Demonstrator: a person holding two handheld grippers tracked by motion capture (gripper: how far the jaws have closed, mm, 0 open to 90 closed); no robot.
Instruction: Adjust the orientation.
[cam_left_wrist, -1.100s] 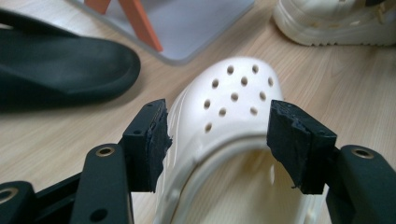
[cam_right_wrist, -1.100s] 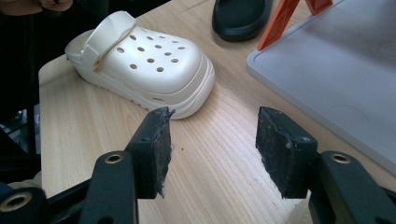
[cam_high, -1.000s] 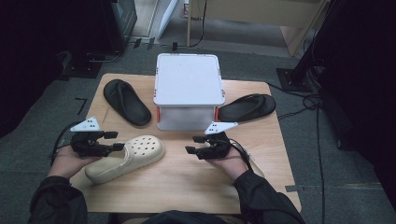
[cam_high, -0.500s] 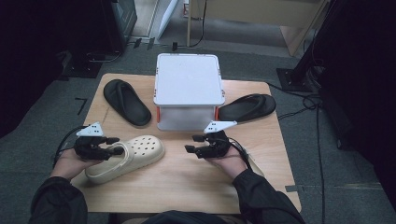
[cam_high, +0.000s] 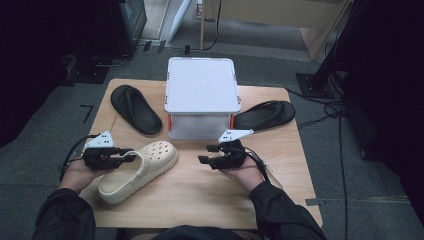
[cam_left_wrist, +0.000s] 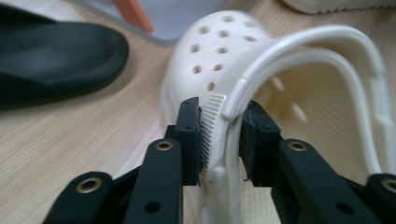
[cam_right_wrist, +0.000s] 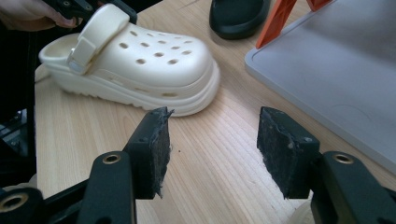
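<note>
Cream clog (cam_high: 139, 169) on the near-left part of the wooden table (cam_high: 200, 200), toe aimed at the storage box (cam_high: 202, 85), heel toward the person's left hand. Perforated upper, thick ridged sole, heel strap (cam_left_wrist: 299, 51) folded forward over the opening. Gripped at the heel end by the left gripper (cam_high: 125, 156): jaws just drawn together, pads now pressing either side of the upper's rim right at the strap's ribbed pivot, as seen in the left gripper view.

Risks from here: a pinch on one thin, springy wall of foam, off to the side of the shoe's weight. On a lift, likely sagging of the toe and twisting of the clog between the pads, possibly a slide out altogether. Loose strap free to swing on its pivot and shift the hold. Toe close to the box's front wall, so a forward swing could knock it. Depth of the bite hard to judge, the near part of the rim being blurred.

Right gripper (cam_high: 207, 154) held just above bare wood between clog and box, jaws spread wide, nothing between the pads (cam_right_wrist: 156, 149), nothing touched.

Farther out: one black slipper (cam_high: 135, 108) left of the box, its mate (cam_high: 265, 114) right of it, both flat on the table.
</note>
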